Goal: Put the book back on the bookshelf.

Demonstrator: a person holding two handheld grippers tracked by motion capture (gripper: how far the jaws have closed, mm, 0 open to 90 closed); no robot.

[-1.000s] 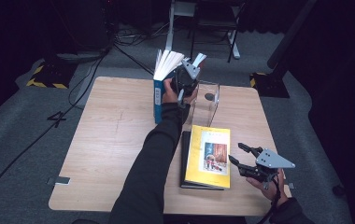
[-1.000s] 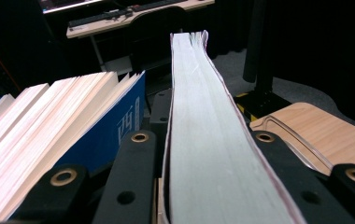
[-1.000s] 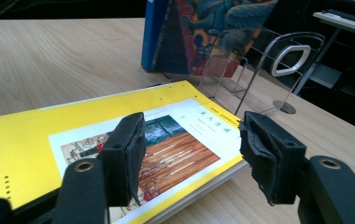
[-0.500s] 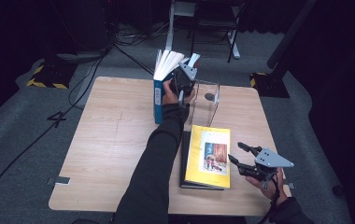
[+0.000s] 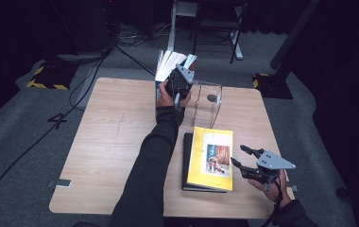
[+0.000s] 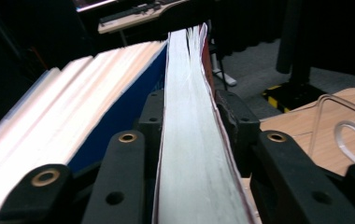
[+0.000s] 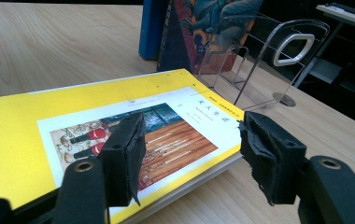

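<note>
Several books stand upright at the table's far edge, a blue book [image 5: 158, 92] leftmost. My left gripper [image 5: 180, 82] reaches over their tops. In the left gripper view a red-covered book [image 6: 189, 140] with white pages stands between the jaws. The jaws have just been opening, and both pads still lie against its sides. A yellow book [image 5: 210, 158] lies flat on a dark book [image 5: 187, 161] near the front. My right gripper [image 5: 237, 154] hovers at the yellow book's right edge, open with nothing between its pads [image 7: 129, 149].
A clear acrylic bookend [image 5: 210, 101] stands just right of the upright books. The wooden table [image 5: 111, 142] has bare room on its left half. A small grey tag [image 5: 60, 183] sits at the front left edge. Cables and stand legs lie on the floor behind.
My left gripper has shifted slightly left toward the blue book, with the red-covered book still between its jaws. The right gripper has stayed put.
</note>
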